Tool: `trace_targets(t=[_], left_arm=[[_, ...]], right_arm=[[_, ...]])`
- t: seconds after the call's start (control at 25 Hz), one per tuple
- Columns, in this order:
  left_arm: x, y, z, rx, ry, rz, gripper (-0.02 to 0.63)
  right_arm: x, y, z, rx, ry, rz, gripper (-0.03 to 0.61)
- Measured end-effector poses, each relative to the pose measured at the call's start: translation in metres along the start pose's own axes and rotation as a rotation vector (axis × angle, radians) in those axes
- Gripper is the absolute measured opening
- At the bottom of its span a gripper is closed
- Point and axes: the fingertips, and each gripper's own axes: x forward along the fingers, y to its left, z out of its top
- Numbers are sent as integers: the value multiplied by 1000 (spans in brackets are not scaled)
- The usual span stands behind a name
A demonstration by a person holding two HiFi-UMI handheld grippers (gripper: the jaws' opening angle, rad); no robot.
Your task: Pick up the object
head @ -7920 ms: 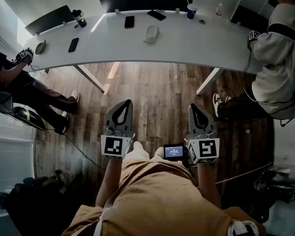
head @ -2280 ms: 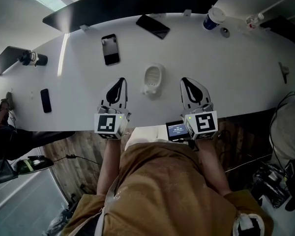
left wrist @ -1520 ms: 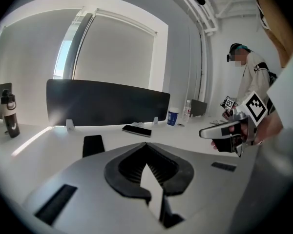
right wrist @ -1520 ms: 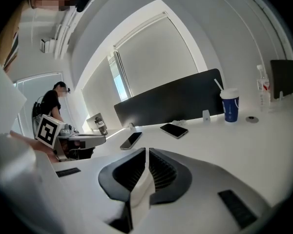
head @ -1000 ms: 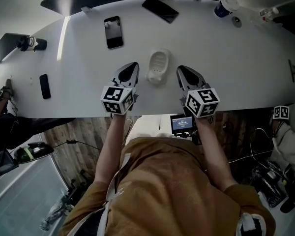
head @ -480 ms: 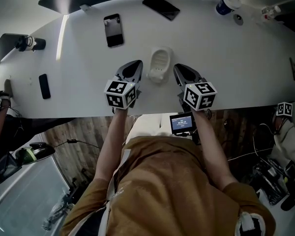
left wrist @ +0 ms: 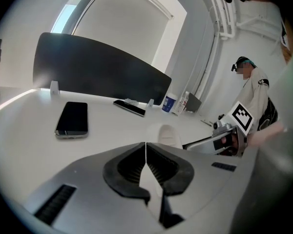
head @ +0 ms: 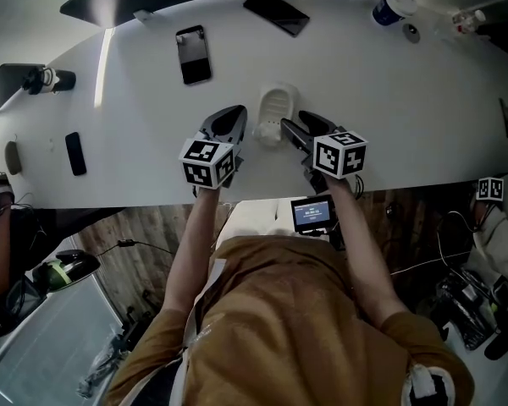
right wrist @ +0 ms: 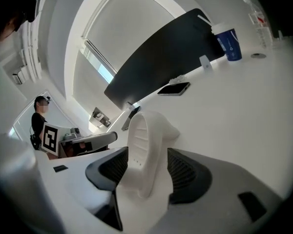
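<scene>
The object is a white ribbed soap-dish-like tray (head: 277, 112) lying on the white table (head: 406, 117). My right gripper (head: 289, 128) has rolled onto its side at the tray's near right end. Its jaws have just been opening, and in the right gripper view the tray (right wrist: 144, 145) stands between the pads of the right gripper (right wrist: 146, 154) with a slim gap on each side. My left gripper (head: 234, 118) rests just left of the tray, apart from it. The left gripper (left wrist: 146, 152) has its jaws shut and empty, with the tray (left wrist: 169, 134) beyond them.
Three phones lie on the table: one far left (head: 74, 153), one behind the left gripper (head: 192, 42), one at the back (head: 276, 12). A blue-banded cup (head: 388, 5) stands back right. A dark partition (left wrist: 102, 72) edges the far side. A small screen (head: 311, 213) hangs at my waist.
The right gripper has rolled, sunk toward the table and slid left to the tray, and its jaws have opened round the tray's near end. The left gripper has barely moved.
</scene>
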Motion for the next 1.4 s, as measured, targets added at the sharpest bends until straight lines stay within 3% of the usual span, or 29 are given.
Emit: trace_targets(t=[0.52,0.96,1.28,1.4], left_arm=[[11,5,9,12,-11,-20,5],[21,7,1,5,25,-52,5],[31,-3,-3,-11,49,-117,5],[35,-2,-7,14,73,-100,5]], right_arm=[[24,-4,1,30,101,49,242],[34,-5,4,54,157,56,241],[34,-5,5,76,165,65,241],[34,-4,5,65,171,62,241]])
